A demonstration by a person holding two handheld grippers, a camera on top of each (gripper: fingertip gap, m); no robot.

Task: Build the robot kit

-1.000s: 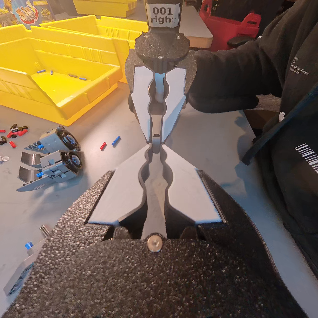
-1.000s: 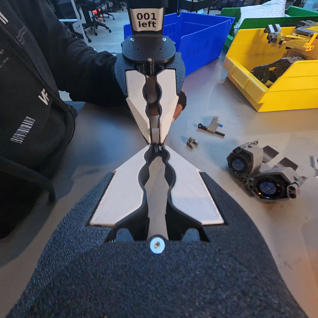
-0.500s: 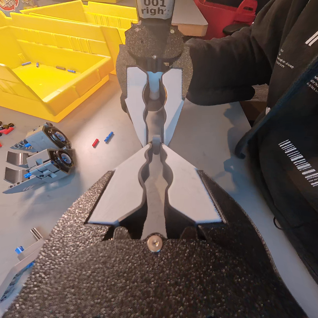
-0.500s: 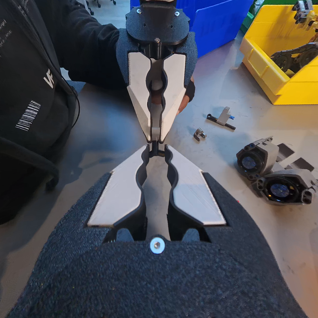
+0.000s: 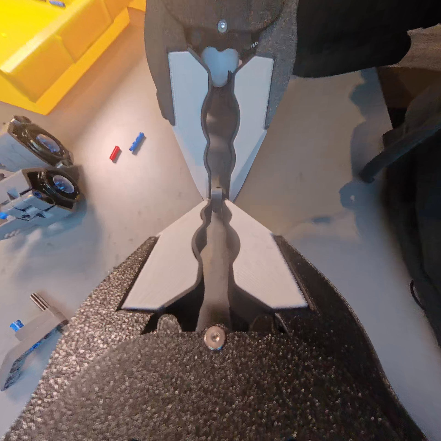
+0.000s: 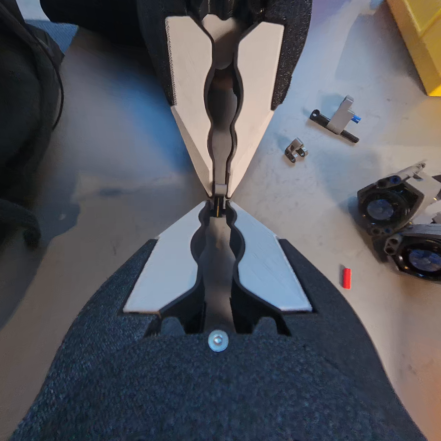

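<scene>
Your left gripper (image 5: 216, 205) and right gripper (image 6: 218, 207) meet tip to tip, each pinched narrow on its end of one small grey piece (image 5: 217, 199) above the table (image 5: 143, 202).

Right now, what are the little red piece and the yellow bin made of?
The little red piece looks like hard plastic: smooth, evenly coloured, with a moulded tube shape. The yellow bin also looks like moulded plastic, with a slightly glossy finish, bright uniform colour and stepped ridges in its wall. Both are blurred, so this is a best guess.
</scene>
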